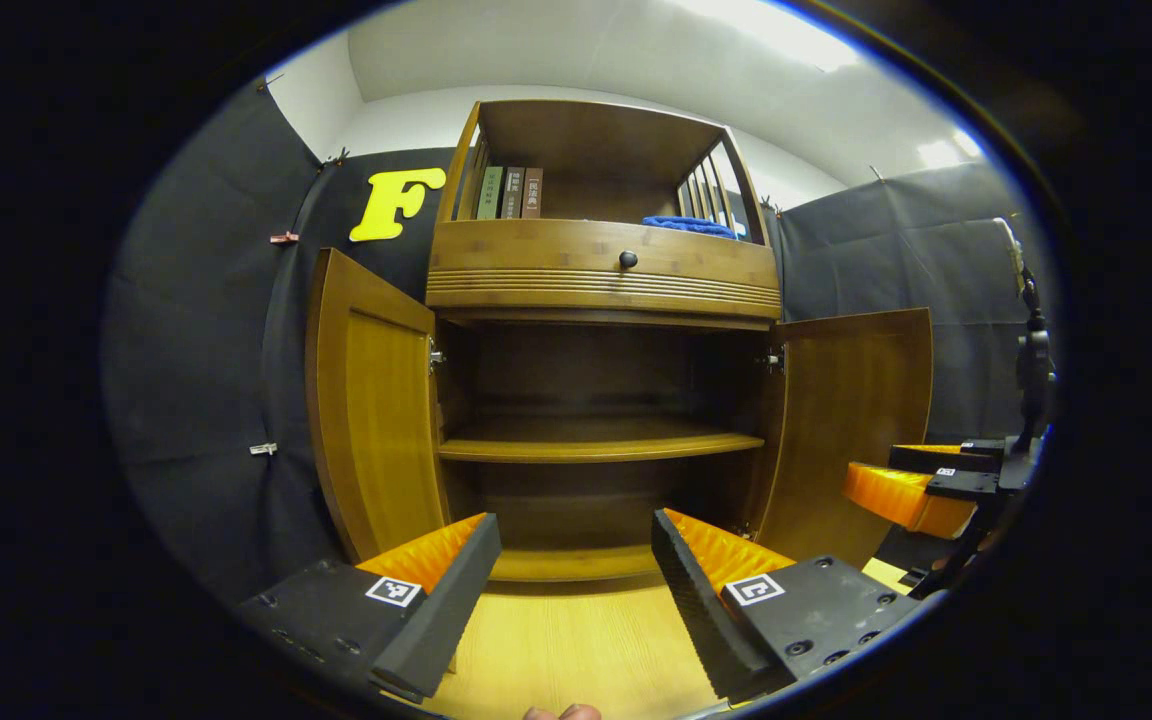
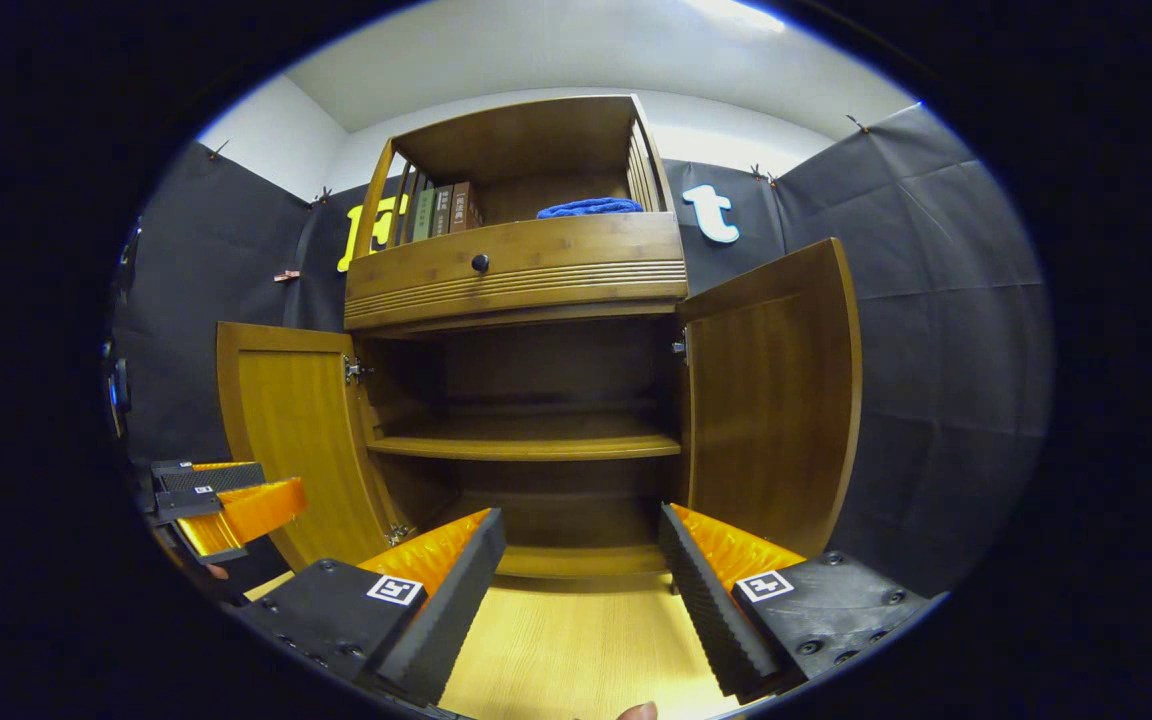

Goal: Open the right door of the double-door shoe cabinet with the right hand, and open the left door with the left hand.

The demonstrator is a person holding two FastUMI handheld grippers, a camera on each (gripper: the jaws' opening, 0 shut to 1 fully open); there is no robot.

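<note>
Landmark: brown bamboo double-door shoe cabinet, standing on the pale wooden floor.
Left door: swung fully outward from the cabinet front.
Right door: likewise swung fully outward.
Cabinet interior: one middle shelf, bare.
Left gripper: in front of the cabinet, fingers wide apart, holding nothing.
Right gripper: in front of the cabinet, fingers spread wide, holding nothing.
Above the doors: drawer with a dark round knob; books and blue cloth on top.

Cabinet amber-brown wood, black knob; blue cloth; claw fingers orange w/ black ribbed pads.
</note>
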